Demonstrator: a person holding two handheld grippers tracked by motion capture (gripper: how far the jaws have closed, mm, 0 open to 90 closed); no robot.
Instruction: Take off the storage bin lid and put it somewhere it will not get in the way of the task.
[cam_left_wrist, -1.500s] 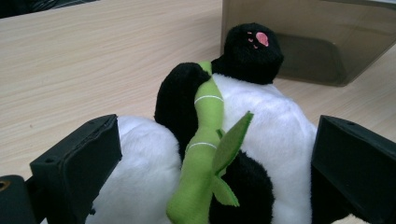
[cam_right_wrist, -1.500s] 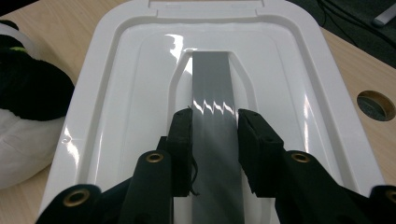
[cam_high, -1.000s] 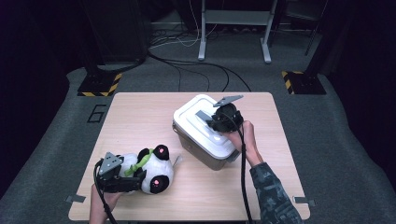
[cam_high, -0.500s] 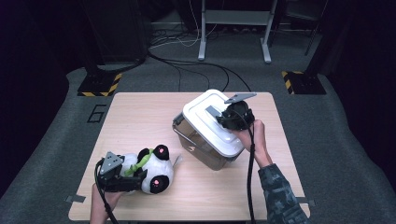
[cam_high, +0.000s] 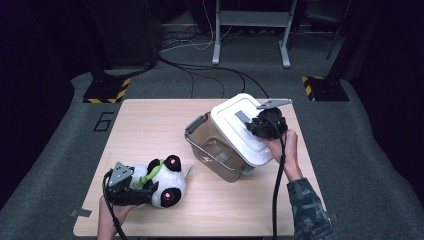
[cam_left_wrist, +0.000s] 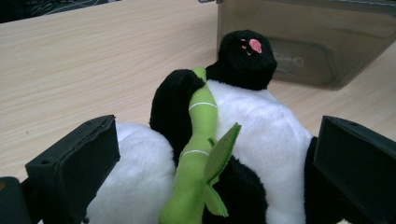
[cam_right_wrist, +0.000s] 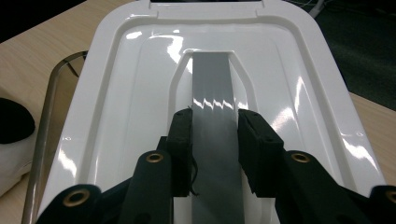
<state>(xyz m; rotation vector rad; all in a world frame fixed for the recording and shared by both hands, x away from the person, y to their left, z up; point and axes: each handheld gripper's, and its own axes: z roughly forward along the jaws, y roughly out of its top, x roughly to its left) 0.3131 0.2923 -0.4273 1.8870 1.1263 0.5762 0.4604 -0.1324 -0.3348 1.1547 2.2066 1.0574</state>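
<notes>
The right claw (cam_high: 260, 125) is gripping the white lid's grey handle (cam_right_wrist: 212, 100), tilting the lid (cam_high: 240, 127) off the bin (cam_high: 210, 147); the left claw (cam_high: 131, 186) is seemingly clamping the plush panda (cam_high: 162, 180) on the surface (cam_high: 145, 125).

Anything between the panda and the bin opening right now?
The white lid, clamped at its grey handle by the right gripper, is tilted up, still over part of the bin. Bare table separates panda and bin.

A pale wooden counter (cam_high: 150, 125) stands on grey carpet (cam_high: 350, 150), with a dark "6" (cam_high: 104, 121) marked at its nine o'clock. Toward twelve o'clock, black cables (cam_high: 200, 70) trail past a grey metal stand (cam_high: 250, 30). Yellow-and-black hazard strips (cam_high: 105, 92) lie at ten and two o'clock. The surroundings stay dark.
</notes>
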